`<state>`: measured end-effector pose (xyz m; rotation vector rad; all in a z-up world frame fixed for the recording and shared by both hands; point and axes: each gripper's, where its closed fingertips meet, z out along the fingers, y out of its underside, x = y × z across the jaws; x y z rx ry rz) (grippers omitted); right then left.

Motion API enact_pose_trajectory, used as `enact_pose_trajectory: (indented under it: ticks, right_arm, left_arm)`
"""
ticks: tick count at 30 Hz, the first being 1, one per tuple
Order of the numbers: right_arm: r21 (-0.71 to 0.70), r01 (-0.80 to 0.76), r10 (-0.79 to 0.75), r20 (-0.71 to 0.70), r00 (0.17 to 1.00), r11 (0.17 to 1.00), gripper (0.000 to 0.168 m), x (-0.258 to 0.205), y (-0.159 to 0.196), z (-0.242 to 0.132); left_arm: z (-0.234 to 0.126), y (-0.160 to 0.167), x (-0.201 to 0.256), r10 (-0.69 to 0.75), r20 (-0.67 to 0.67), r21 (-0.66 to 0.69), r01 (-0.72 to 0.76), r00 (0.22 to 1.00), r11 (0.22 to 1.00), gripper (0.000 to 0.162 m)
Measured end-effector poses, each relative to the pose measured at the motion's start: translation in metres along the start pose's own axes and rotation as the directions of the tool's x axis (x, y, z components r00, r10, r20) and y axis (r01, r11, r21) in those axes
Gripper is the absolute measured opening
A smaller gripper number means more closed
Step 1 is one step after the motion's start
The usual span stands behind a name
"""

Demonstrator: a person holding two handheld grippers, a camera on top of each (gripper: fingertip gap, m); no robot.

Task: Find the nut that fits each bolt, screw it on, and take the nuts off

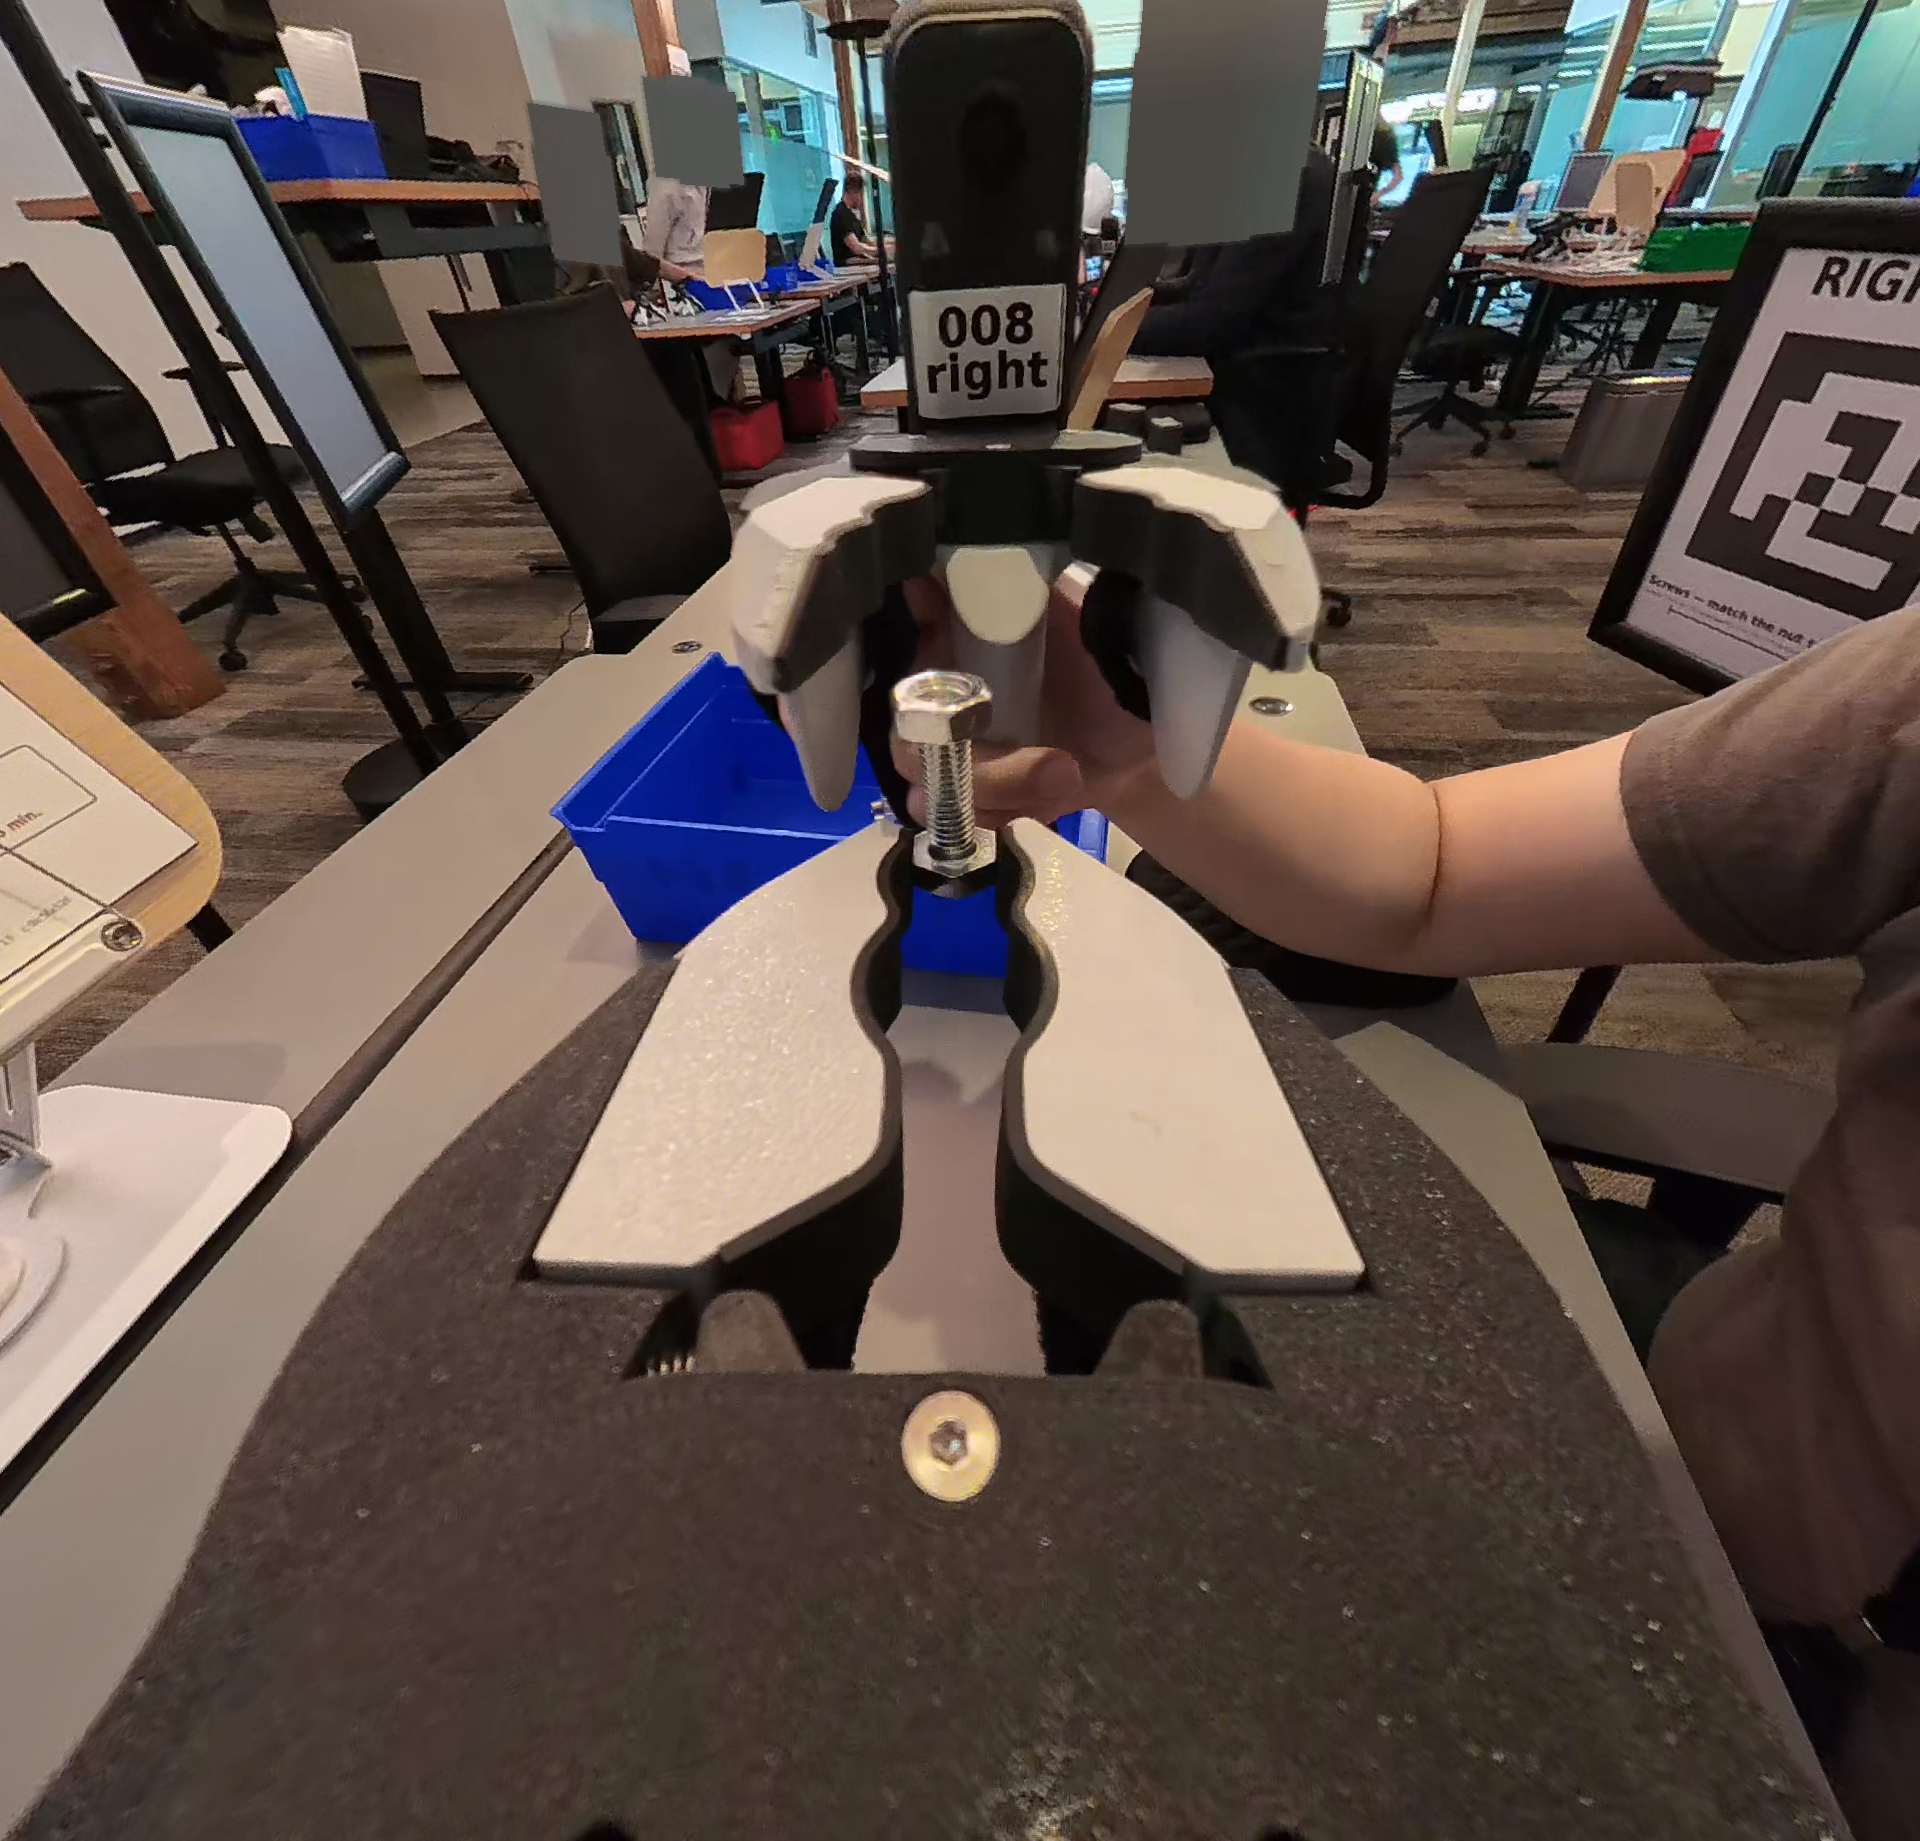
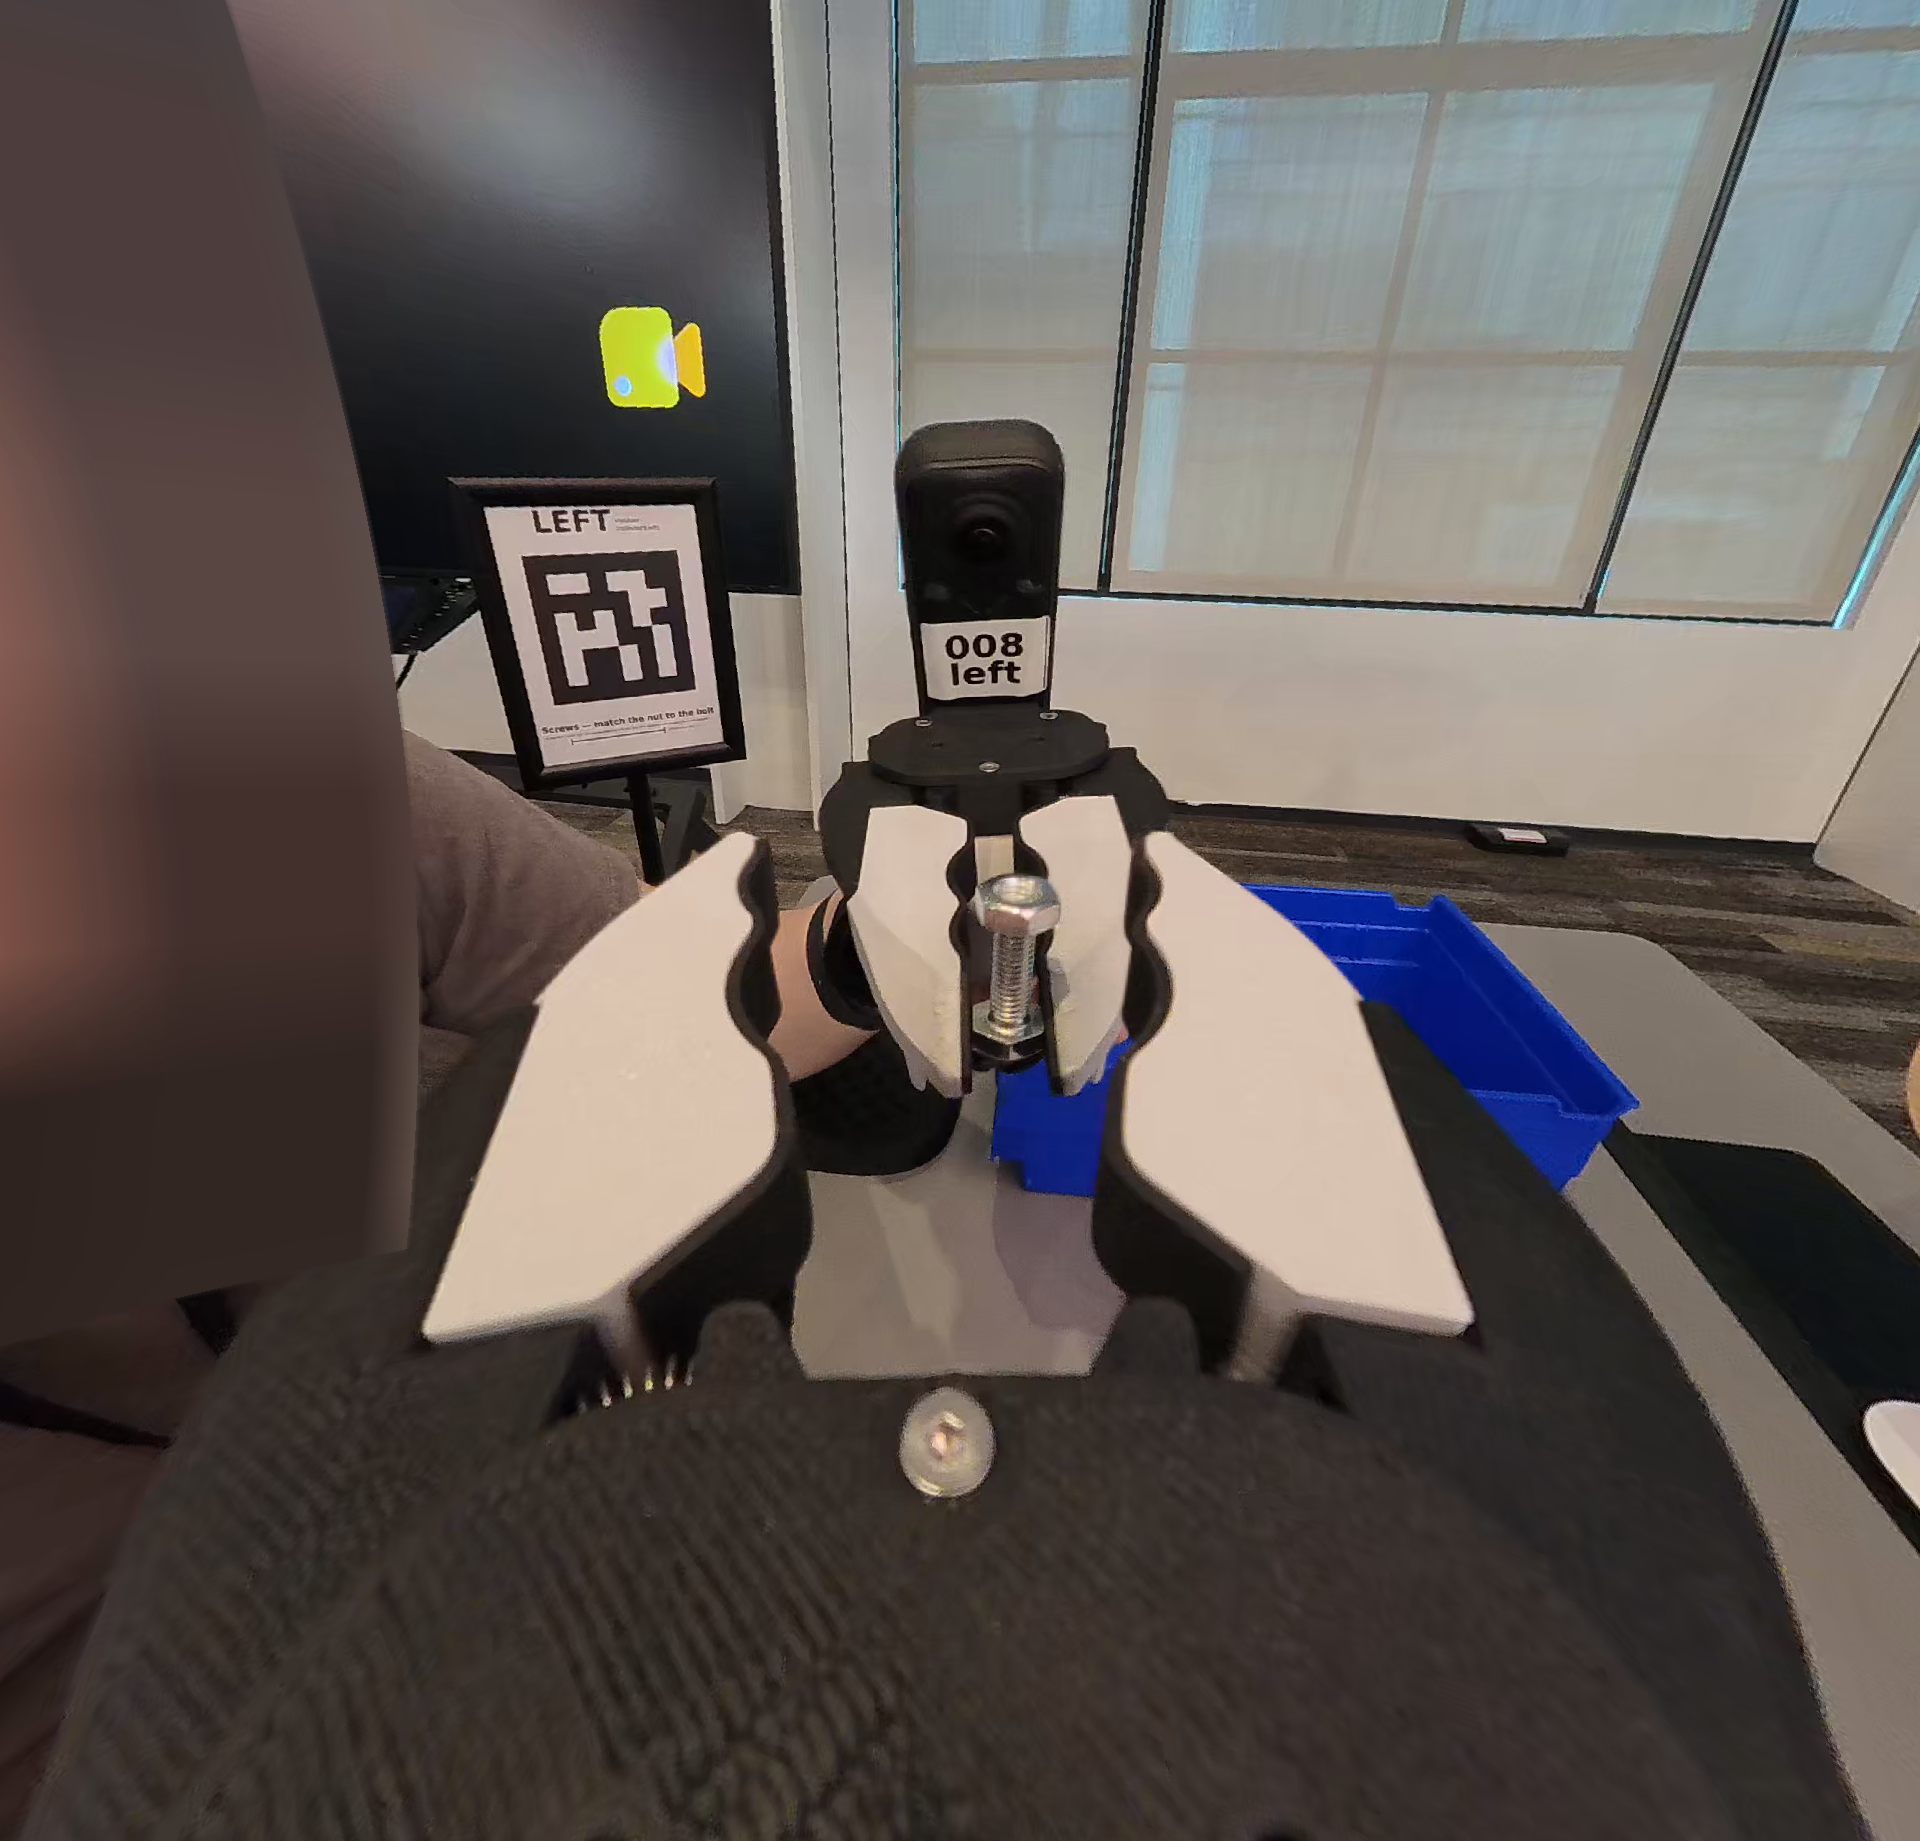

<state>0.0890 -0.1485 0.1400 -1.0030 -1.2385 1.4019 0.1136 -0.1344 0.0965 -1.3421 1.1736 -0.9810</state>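
Observation:
A silver bolt [image 1: 948, 783] stands upright, hex head up, with a nut [image 1: 951, 863] on its lower end. My left gripper [image 1: 951, 846] is shut on that nut and holds it above the grey table [image 1: 416, 918]. My right gripper [image 1: 1006, 789] faces it, open, with one finger on either side of the bolt and not touching it. In the right wrist view the bolt [image 2: 1011, 965] and nut [image 2: 1003, 1048] sit in the left gripper [image 2: 1006, 1074], just beyond my open right gripper [image 2: 951, 856].
A blue bin [image 1: 707, 804] sits on the table behind the bolt; it also shows in the right wrist view [image 2: 1455, 1002]. A framed sign on a stand [image 2: 613, 628] is at the left, another [image 1: 1787, 441] at the right. A tablet stand [image 1: 62, 960] is at the table's left edge. Some 4 centimetres of space lies between my two pairs of fingers.

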Motion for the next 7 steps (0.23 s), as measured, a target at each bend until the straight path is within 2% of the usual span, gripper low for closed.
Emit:
enact_pose_trajectory:
  ticks: [7]
  right_arm:
    - [-0.032, 0.025, -0.024, 0.007, 1.000, 0.999, 0.065, -0.0039, 0.0060, 0.0053]
  left_arm:
    - [-0.0023, -0.0023, 0.0003, -0.009, -0.002, 0.008, 0.009, 1.000, 1.000, 0.014]
